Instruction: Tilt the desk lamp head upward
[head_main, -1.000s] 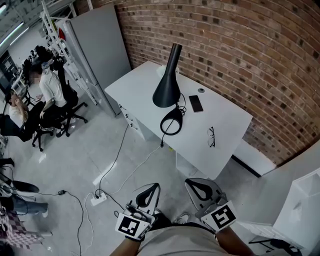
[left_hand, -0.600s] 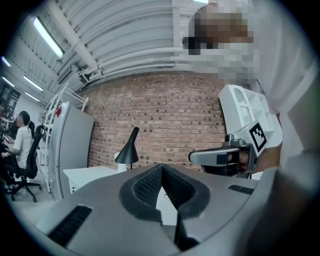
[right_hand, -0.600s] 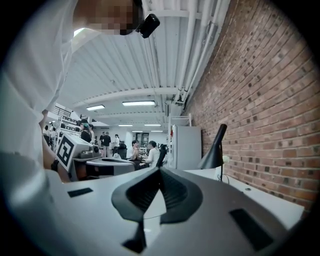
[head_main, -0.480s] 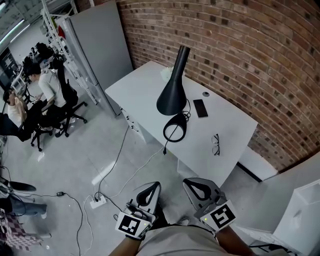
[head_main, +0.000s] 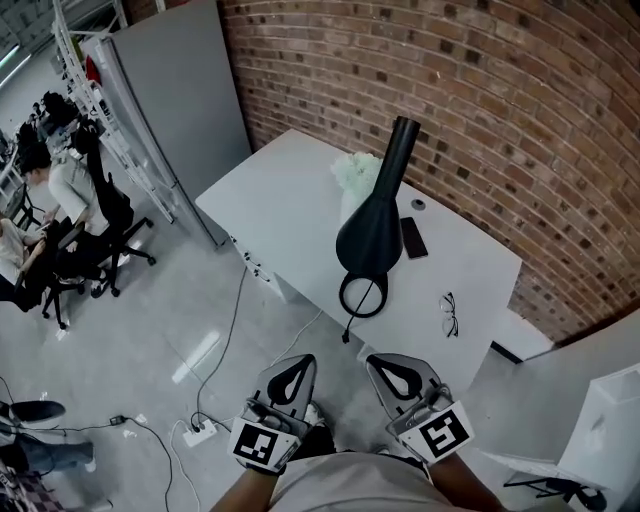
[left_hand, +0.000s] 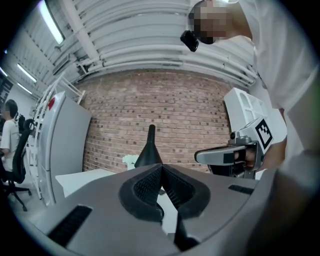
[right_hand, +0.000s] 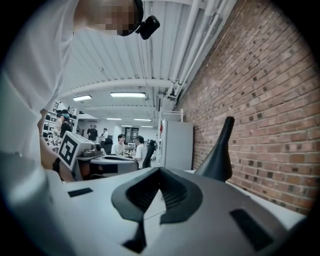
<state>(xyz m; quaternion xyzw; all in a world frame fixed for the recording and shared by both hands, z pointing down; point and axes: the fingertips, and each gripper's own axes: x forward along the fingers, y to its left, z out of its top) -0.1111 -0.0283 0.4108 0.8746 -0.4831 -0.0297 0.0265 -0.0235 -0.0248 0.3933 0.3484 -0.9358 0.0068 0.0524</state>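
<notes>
Lamp (head_main: 372, 240) beyond left claw (head_main: 297, 361), right claw (head_main: 386, 361)

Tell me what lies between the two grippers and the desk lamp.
In the head view, only the edge of the table, the cable hanging from the desk lamp, and grey floor.

Phone (head_main: 414, 238): dark, flat on the white desk (head_main: 290, 210), centre frame.
Glasses (head_main: 450, 314): lower right of the phone.
Grey cabinet (head_main: 180, 100): upper left, against the brick wall (head_main: 520, 110).
</notes>
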